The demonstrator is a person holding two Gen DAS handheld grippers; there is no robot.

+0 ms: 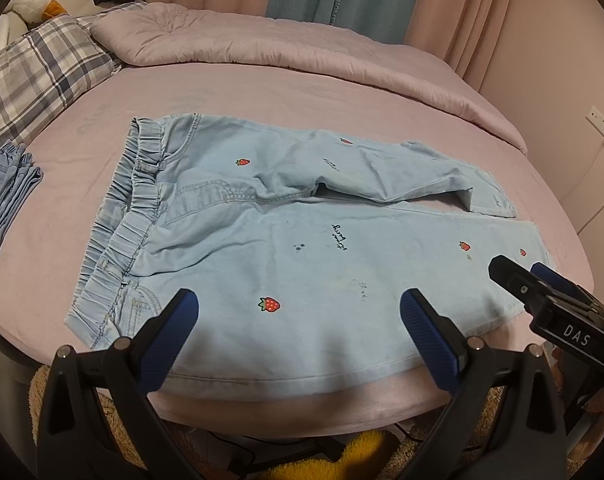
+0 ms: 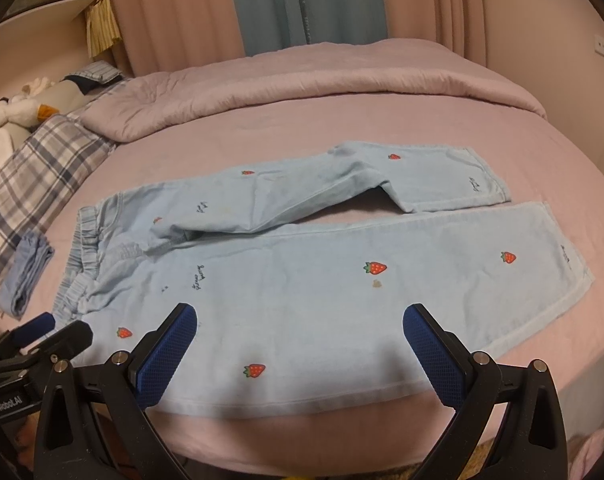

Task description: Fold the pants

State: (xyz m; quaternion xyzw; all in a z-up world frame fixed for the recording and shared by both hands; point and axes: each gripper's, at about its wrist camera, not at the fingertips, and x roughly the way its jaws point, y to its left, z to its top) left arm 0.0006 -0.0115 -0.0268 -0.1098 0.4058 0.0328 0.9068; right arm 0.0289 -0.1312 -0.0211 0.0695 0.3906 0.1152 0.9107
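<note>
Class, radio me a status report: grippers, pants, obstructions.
Left gripper open, right gripper open, both empty. Pants spread on bed, far leg rumpled. Folded jeans lie apart.

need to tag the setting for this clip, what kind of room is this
Most likely a home bedroom. The pants lie on a bed with a pink sheet, a folded quilt and plaid pillow behind, and curtains along the wall.

Both cameras look forward past their own claw toward the curtains, from low at the near edge of the bed [image 1: 341, 92]. The left claw [image 1: 300, 308] sits nearer the waistband of the pants [image 1: 302, 248], the right claw [image 2: 300, 322] nearer the leg ends. Both views share the pants, pillow [image 1: 42, 68] and quilt [image 2: 302, 80].
</note>
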